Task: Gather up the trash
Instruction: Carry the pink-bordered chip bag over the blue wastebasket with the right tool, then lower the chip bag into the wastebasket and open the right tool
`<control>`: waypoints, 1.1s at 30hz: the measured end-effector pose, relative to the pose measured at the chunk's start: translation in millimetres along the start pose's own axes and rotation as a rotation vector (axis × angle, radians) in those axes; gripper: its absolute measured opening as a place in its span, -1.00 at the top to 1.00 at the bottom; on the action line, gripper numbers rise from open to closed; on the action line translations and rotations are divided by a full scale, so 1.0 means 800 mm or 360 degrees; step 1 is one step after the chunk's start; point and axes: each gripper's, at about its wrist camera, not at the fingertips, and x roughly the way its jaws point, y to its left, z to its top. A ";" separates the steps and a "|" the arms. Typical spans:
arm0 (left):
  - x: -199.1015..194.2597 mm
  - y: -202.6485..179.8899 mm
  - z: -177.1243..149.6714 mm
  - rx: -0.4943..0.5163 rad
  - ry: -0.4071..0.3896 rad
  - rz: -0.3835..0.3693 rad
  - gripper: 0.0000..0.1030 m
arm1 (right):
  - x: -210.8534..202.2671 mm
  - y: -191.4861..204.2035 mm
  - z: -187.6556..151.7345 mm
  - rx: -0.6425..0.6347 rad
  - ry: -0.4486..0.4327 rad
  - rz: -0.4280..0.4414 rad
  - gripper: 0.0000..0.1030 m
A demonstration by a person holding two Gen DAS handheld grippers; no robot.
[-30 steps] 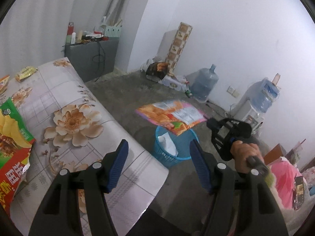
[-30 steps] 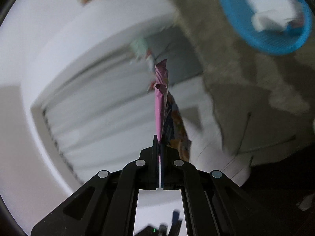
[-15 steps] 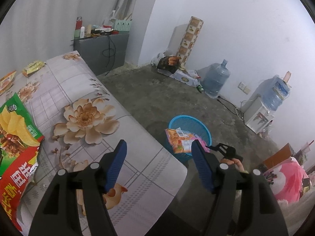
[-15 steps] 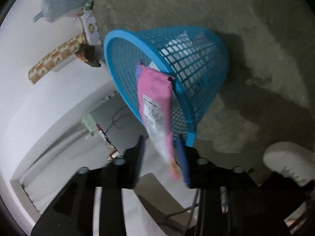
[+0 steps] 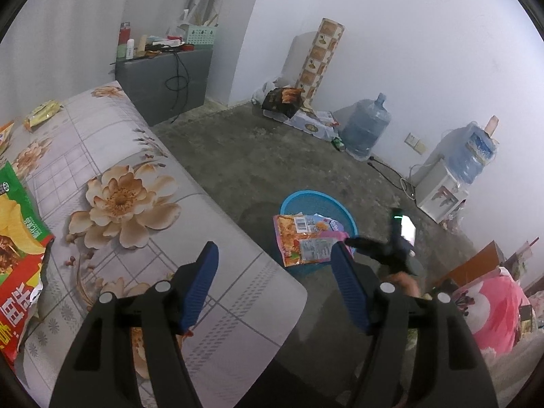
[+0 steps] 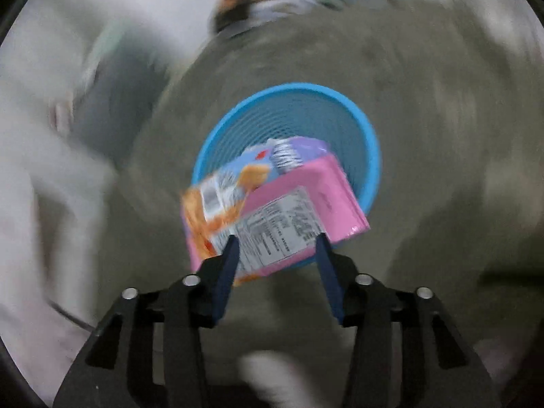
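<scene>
One pink-and-orange snack wrapper [image 6: 272, 214] lies across the near rim of the blue mesh basket [image 6: 370, 156], its long axis running from the lower left up toward the upper right in the right wrist view. Its far end is over the basket's opening and its near end hangs out over the rim toward the camera; the printed back panel with the nutrition table faces up. From the left wrist view the same wrapper [image 5: 302, 238] drapes over the basket [image 5: 319, 200] edge closest to the table, tilted rather than flat.

The right gripper [image 6: 277, 241] sits just behind the wrapper with its blue-padded jaws spread wide and nothing between them; the wrapper's near edge shows in the gap but the pads do not pinch it. This view is motion-blurred.

The left gripper [image 5: 275, 272] hovers over the corner of the floral-print table [image 5: 142, 183], jaws likewise released and empty. Red and green snack bags [image 5: 17, 244] lie on the table's left side. The basket stands on the concrete floor [image 5: 255, 156] just beside the table corner.
</scene>
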 end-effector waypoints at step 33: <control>0.010 0.009 0.002 -0.0107 0.0053 0.0010 -0.32 | 0.075 -0.063 0.096 0.0151 0.0039 0.0243 0.99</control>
